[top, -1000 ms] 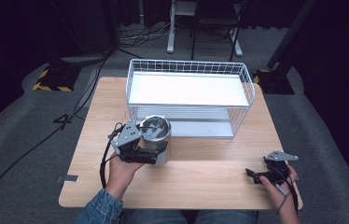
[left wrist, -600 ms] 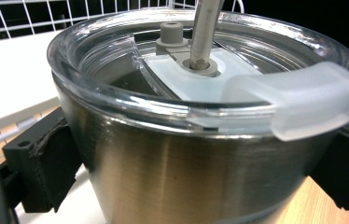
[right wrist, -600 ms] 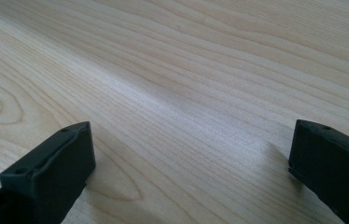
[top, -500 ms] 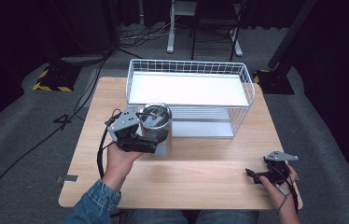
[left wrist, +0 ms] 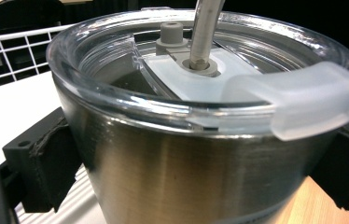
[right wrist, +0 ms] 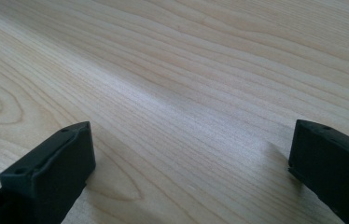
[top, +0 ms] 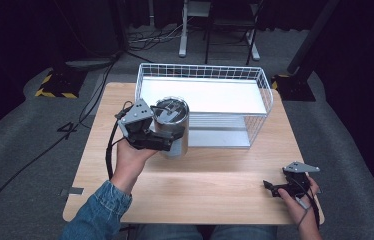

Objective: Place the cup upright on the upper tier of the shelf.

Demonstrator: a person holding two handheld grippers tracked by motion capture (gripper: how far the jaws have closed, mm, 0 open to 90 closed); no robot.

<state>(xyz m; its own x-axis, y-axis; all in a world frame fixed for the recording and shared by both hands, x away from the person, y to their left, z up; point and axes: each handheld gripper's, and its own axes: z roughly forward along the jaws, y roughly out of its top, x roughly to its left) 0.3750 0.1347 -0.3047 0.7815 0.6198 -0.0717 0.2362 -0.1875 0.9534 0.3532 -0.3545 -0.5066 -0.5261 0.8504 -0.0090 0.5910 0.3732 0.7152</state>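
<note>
A stainless steel tumbler point(top: 171, 114) with a clear lid point(left wrist: 200, 79) and a metal straw point(left wrist: 206, 28) is upright at the front left corner of the white wire basket point(top: 202, 69). My left gripper point(top: 167, 142) is shut on the tumbler's upper body point(left wrist: 177, 154), with one black pad point(left wrist: 46, 163) pressed to each side. Whether the tumbler's base touches the wooden table point(top: 215, 180) I cannot tell. My right gripper point(top: 274, 189) rests low at the table's front right corner. It is open point(right wrist: 186, 163), with only bare wood point(right wrist: 186, 70) between its jaws.
The basket has tall wire walls point(left wrist: 9, 51) and a white floor point(top: 200, 95), and takes up the far half of the table. A cable point(top: 109, 150) trails from the left gripper. Chair legs and cables lie on the floor beyond.
My left gripper has carried the tumbler away from the person and slightly right, up to the basket's front wall. The right gripper has stayed still.
</note>
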